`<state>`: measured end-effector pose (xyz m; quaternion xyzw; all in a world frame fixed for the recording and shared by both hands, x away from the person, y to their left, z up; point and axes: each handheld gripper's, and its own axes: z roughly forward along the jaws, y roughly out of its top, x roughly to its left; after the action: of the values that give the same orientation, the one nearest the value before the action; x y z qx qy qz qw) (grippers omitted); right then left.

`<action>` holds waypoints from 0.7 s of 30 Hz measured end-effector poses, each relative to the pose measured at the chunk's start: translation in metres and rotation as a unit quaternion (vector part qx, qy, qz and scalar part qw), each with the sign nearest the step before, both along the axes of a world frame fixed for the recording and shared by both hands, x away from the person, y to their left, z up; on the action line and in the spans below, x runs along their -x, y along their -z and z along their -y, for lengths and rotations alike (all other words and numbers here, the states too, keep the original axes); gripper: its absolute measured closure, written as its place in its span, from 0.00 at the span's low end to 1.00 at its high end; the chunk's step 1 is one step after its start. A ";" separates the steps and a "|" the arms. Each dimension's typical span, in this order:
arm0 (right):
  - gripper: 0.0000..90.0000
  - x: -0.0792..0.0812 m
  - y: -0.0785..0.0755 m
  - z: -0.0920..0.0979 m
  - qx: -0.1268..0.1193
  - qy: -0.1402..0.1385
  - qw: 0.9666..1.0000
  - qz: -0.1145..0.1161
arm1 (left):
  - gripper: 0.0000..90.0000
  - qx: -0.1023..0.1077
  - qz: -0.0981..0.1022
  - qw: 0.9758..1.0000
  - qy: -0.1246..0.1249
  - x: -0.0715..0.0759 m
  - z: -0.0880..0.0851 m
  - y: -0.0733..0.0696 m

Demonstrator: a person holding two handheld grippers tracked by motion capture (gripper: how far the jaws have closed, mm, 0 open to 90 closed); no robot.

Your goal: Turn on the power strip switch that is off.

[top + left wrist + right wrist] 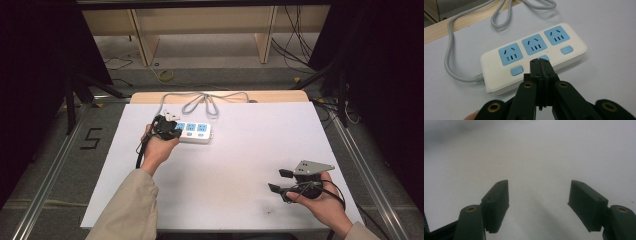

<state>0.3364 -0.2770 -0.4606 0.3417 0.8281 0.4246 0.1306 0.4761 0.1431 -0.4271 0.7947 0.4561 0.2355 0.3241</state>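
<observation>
High view: a white power strip point(194, 132) lies on the white table point(240, 165), toward the far left part of the sheet, long axis running left to right. Its grey cord point(202, 102) leaves the left end, curves up toward the far edge and lies there in a loose loop on the wooden strip of the tabletop.

Left gripper view: the strip's body is a rounded white plastic block point(534, 56). Three light-blue socket faces sit in a row on top, each with a two-slot and a three-slot opening. Below each face is a small blue push switch point(516, 71), with a tiny red dot just beside it. The cord enters through a ribbed grey sleeve at the end.

The left gripper point(540, 65) has its jaws pressed together, nothing between them. The tips are at the middle switch and cover most of it; contact cannot be confirmed. In the high view this gripper point(167, 127) overlaps the left end of the strip.

The right gripper point(282, 181) is held above the near right part of the table, well apart from the strip. Right gripper view: its jaws stand spread wide over bare white surface, nothing between them.
</observation>
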 end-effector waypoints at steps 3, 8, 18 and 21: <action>0.37 0.000 0.000 0.000 0.000 0.000 1.000 0.000 | 1.00 -0.002 -0.002 1.000 -0.002 -0.005 0.001 0.002; 0.37 0.000 0.000 0.000 0.002 -0.002 1.000 0.000 | 1.00 -0.006 -0.005 1.000 -0.002 -0.008 0.003 0.003; 0.37 0.000 0.000 0.000 0.002 -0.003 1.000 0.000 | 1.00 -0.005 -0.010 1.000 0.003 -0.017 0.013 0.006; 0.37 0.000 0.000 0.000 0.002 -0.002 1.000 0.000 | 1.00 -0.005 -0.012 1.000 0.003 -0.020 0.016 0.008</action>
<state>0.3367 -0.2773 -0.4606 0.3396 0.8296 0.4236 0.1301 0.4963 0.1276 -0.4350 0.8006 0.4558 0.2276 0.3155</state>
